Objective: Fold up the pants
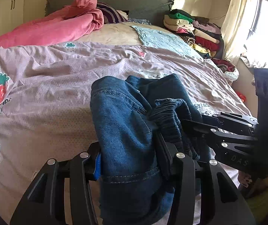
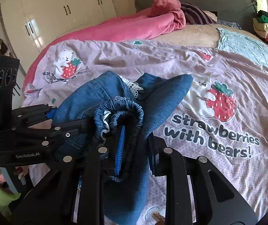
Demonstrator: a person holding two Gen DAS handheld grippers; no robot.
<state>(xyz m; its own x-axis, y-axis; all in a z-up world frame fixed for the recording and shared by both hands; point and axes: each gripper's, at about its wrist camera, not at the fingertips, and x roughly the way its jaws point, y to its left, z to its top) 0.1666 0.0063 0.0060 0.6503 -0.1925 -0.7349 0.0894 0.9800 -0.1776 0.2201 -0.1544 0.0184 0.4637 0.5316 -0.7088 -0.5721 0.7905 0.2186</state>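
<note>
Blue denim pants (image 1: 122, 123) with an elastic waistband (image 2: 122, 110) and white lace trim hang bunched above the bed. My left gripper (image 1: 130, 161) is shut on a thick fold of the pants; it also shows at the left of the right wrist view (image 2: 66, 131). My right gripper (image 2: 135, 150) is shut on the pants at the gathered waistband; it shows at the right of the left wrist view (image 1: 190, 125). The two grippers hold the cloth close together. The lower part of the pants hangs below the fingers, hidden.
A pale purple strawberry-and-bear quilt (image 2: 218, 86) covers the bed. A pink blanket (image 1: 59, 24) lies at the far left, a stack of folded clothes (image 1: 193, 30) at the far right by the curtain. White wardrobes (image 2: 62, 11) stand left.
</note>
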